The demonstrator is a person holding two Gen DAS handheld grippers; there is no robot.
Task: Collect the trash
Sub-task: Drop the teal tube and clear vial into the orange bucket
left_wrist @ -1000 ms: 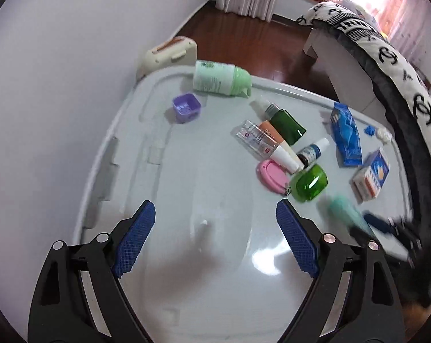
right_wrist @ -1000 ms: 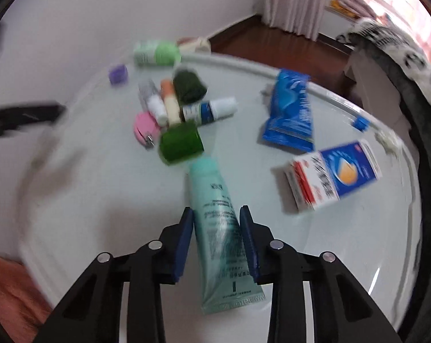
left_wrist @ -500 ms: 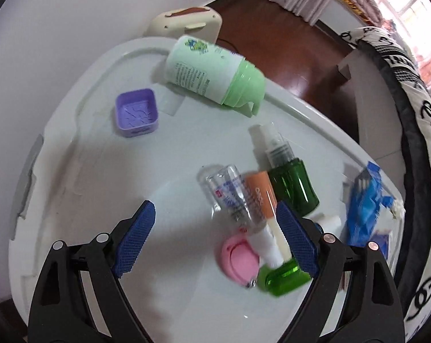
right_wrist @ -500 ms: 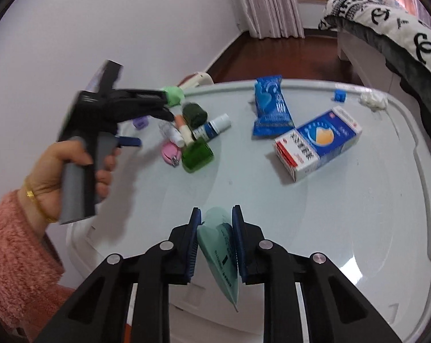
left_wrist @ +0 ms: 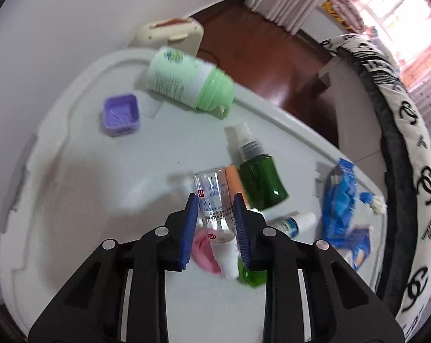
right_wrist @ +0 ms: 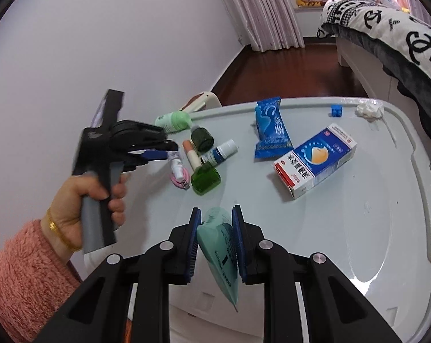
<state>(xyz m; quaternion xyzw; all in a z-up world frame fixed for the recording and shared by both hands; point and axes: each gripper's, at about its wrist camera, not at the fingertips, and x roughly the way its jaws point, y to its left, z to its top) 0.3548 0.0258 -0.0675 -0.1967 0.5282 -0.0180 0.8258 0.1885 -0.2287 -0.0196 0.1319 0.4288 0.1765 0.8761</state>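
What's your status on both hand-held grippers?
Left hand-held gripper just closed on clear bottle. Right hand-held gripper shut on teal tube, lifted. Orange tube, green bottle crowd the clear bottle.

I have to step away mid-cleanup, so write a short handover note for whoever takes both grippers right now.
Left gripper: jaws have just closed on the clear bottle, among the clutter on the white lid.
Right gripper: shut on the teal tube, lifted off the lid.
No bin shows in either view.
Done: tube picked up, bottle gripped.
Left: dark green spray bottle, green-capped bottle, purple lid, blue packet, medicine box, pink item, small dropper bottle.
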